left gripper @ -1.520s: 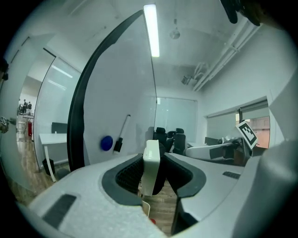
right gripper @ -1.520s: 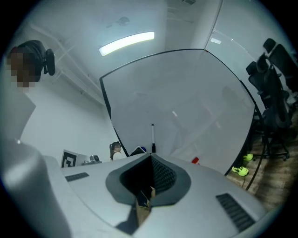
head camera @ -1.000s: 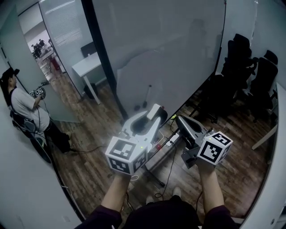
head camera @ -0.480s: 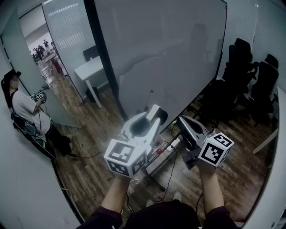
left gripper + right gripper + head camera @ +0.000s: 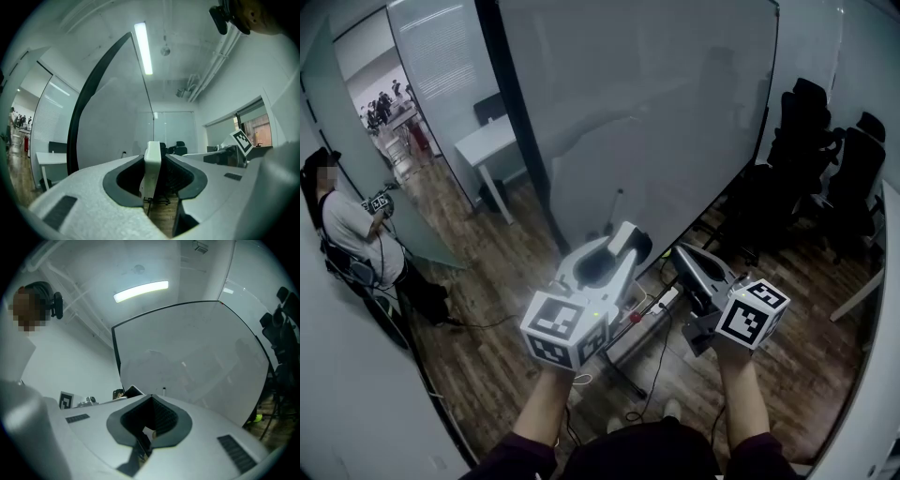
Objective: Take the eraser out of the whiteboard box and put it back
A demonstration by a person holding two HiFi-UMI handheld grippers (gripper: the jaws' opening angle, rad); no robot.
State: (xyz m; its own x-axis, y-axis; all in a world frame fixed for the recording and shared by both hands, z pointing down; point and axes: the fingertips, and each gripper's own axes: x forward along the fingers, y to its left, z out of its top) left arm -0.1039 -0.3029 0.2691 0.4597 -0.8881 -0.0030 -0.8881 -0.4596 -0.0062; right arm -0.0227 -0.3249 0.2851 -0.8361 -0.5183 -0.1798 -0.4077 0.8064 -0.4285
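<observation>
Eraser (image 5: pixel 623 235) is out of the box, up in the air in front of the whiteboard (image 5: pixel 647 112), pinched at the tips of the left gripper (image 5: pixel 627 247). Left gripper view shows it edge-on, a white slab upright btwn the pads, jaws fairly wide on it. Head view only gives its white top end. Right gripper (image 5: pixel 680 253) sits just beside the left one. Its own view shows the jaws together w/ nothing btwn them, plus the board's dark frame and a ceiling light. Only the head view shows the wood floor, a desk (image 5: pixel 487 141), black chairs (image 5: pixel 806 131) at right and a person (image 5: pixel 347 225) far left.

Whiteboard box can't be picked out: grippers cover the spot under the board, w/ just a cable and a small red bit showing there. Eraser's gripped lower part is hidden in head view.

Vs a sec ago: both grippers and the eraser are in the same pose, and the framing has barely shifted.
</observation>
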